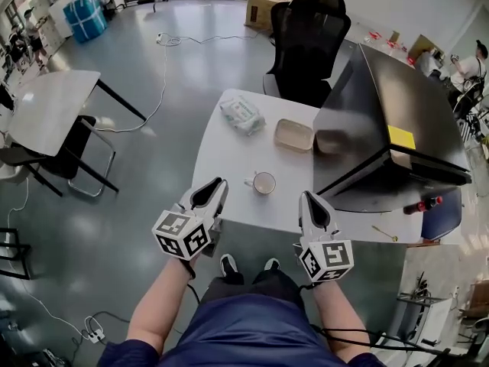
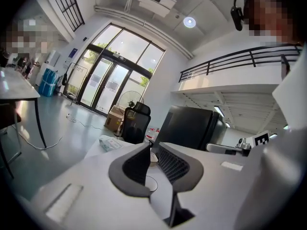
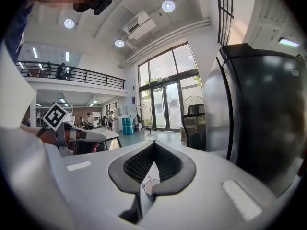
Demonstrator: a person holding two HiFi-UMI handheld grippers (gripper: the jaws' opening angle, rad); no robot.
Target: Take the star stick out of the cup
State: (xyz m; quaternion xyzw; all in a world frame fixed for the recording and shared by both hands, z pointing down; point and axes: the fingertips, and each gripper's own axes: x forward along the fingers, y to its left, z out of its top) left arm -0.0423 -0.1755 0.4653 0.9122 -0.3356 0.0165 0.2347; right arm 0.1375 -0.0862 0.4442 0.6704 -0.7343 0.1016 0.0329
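Note:
A small white cup [image 1: 263,183] with a handle stands on the white table [image 1: 229,155], near its front edge. From above I see no stick inside it. A thin yellow stick [image 1: 384,234] lies on the table's front right corner, too small to make out its shape. My left gripper [image 1: 221,182] hovers just left of the cup, jaws nearly touching and empty. In the left gripper view the cup [image 2: 152,157] shows through the slit of that gripper [image 2: 152,146]. My right gripper [image 1: 307,196] is right of the cup, shut on nothing [image 3: 153,143].
A big black box [image 1: 382,128] fills the table's right side. At the back lie a pack of wipes [image 1: 242,115] and a shallow beige tray [image 1: 294,135]. A black office chair [image 1: 306,40] stands behind the table. A red and black object [image 1: 422,204] sits under the box's edge.

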